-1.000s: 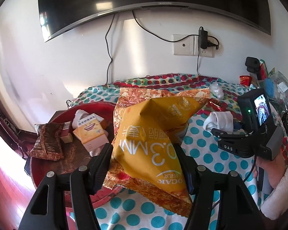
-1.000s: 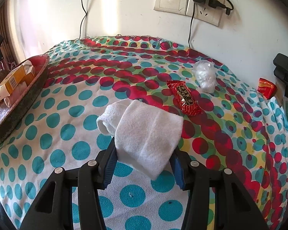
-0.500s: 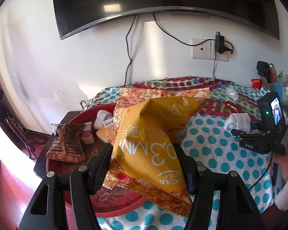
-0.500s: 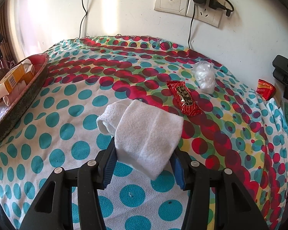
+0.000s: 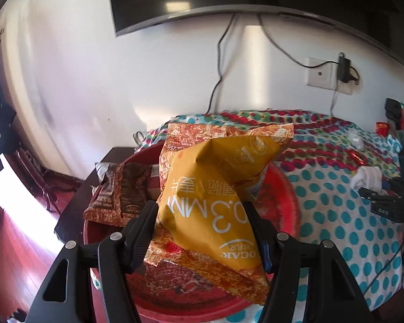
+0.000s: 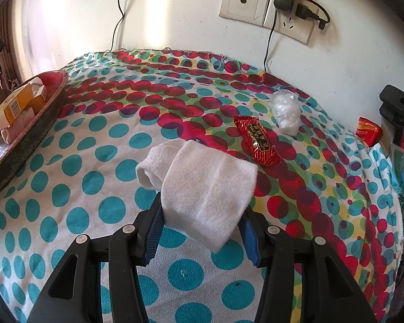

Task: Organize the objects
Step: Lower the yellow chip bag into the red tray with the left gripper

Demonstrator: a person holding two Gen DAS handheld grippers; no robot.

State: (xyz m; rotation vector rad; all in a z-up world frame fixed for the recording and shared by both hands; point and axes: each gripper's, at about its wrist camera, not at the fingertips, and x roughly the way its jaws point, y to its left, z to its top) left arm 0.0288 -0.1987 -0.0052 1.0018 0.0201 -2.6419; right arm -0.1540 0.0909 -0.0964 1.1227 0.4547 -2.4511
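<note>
My left gripper (image 5: pixel 202 231) is shut on a yellow snack bag (image 5: pixel 215 196) that lies over an orange patterned bag, both held above a red round tray (image 5: pixel 285 196). A brown snack packet (image 5: pixel 121 193) rests in the tray's left part. My right gripper (image 6: pixel 202 220) is shut on a rolled white towel (image 6: pixel 204 177), held just over the dotted tablecloth (image 6: pixel 94 161). The same towel (image 5: pixel 366 177) and right gripper show at the far right of the left wrist view. The tray (image 6: pixel 32 132) with yellow boxes (image 6: pixel 16 105) sits at the left edge of the right wrist view.
A red candy wrapper (image 6: pixel 258 140) and a crumpled clear plastic bag (image 6: pixel 285 110) lie on the cloth beyond the towel. A small red packet (image 6: pixel 369 132) and a black stand (image 6: pixel 396 107) are at the right edge. Wall sockets (image 6: pixel 266 8) with cables sit behind; a dark side table (image 5: pixel 75 207) adjoins the tray.
The left gripper has carried the snack bags leftwards, from above the tablecloth to above the red tray; the boxes in the tray are now hidden behind them. The right gripper and towel stayed put.
</note>
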